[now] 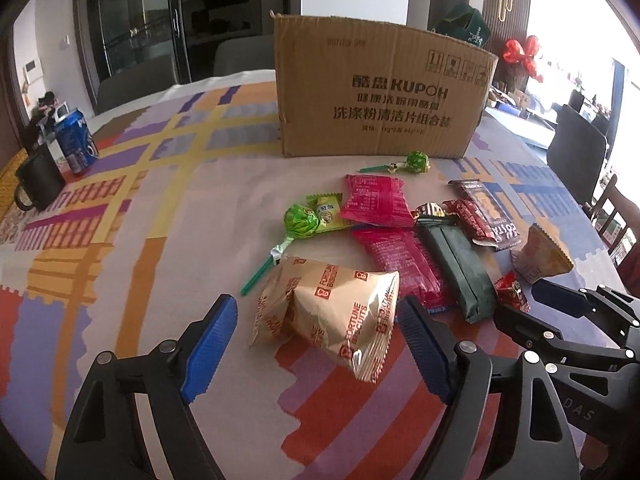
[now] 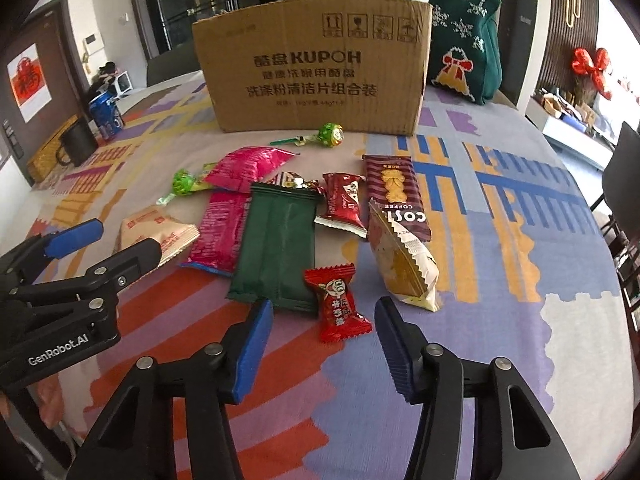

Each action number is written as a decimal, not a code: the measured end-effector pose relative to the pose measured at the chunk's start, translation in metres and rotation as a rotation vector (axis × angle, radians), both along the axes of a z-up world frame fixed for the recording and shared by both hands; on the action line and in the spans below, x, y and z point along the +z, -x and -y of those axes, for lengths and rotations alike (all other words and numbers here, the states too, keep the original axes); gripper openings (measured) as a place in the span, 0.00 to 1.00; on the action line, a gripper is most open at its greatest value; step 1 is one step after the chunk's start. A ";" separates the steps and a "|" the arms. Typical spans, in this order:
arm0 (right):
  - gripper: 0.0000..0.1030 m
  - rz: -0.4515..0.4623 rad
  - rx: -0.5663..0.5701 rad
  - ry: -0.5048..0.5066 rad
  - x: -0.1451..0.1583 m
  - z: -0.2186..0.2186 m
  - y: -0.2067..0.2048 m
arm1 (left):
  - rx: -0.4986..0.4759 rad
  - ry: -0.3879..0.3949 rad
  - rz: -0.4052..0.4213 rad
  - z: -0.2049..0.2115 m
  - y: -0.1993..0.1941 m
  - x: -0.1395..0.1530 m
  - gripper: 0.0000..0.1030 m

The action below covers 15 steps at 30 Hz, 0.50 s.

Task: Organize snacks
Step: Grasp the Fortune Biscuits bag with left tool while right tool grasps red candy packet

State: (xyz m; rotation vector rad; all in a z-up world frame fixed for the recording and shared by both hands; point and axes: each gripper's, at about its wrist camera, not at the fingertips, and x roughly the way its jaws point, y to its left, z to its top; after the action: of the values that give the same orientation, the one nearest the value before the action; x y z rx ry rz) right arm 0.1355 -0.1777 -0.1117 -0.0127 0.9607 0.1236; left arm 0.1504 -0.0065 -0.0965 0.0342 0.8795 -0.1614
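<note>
Several snacks lie on a patterned tablecloth before a cardboard box [image 1: 380, 88], which also shows in the right wrist view [image 2: 316, 68]. My left gripper [image 1: 316, 312] is open, its jaws on either side of a tan fortune biscuit packet [image 1: 332, 316], not closed on it. My right gripper [image 2: 324, 312] is open around a small red candy [image 2: 335, 304], not touching it. A dark green packet [image 2: 276, 244], pink packets [image 2: 224, 232], a Costa coffee biscuit pack [image 2: 396, 192], a tan pouch [image 2: 404, 264] and green lollipops [image 2: 330, 135] lie nearby.
A blue can [image 1: 76, 140] and a black mug [image 1: 38, 180] stand at the table's far left. A green knitted bag [image 2: 468, 36] sits behind the box at right. Dark chairs [image 1: 576, 148] stand along the right edge.
</note>
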 end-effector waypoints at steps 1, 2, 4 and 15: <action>0.51 -0.001 -0.002 -0.001 -0.001 0.000 -0.001 | 0.001 0.004 -0.005 0.000 -0.001 -0.001 0.80; 0.50 -0.003 -0.003 -0.002 -0.001 0.000 -0.003 | 0.001 0.009 -0.007 0.000 -0.003 -0.003 0.79; 0.47 -0.006 -0.002 -0.002 -0.003 0.000 -0.006 | -0.002 0.026 -0.029 -0.001 -0.007 -0.007 0.77; 0.26 -0.023 0.003 -0.015 -0.009 0.000 -0.012 | -0.004 0.028 -0.027 -0.001 -0.007 -0.008 0.53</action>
State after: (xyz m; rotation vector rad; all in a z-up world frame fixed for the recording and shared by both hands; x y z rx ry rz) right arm 0.1473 -0.1776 -0.1206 0.0010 0.9829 0.1334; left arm 0.1577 -0.0053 -0.1046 0.0078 0.9045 -0.1786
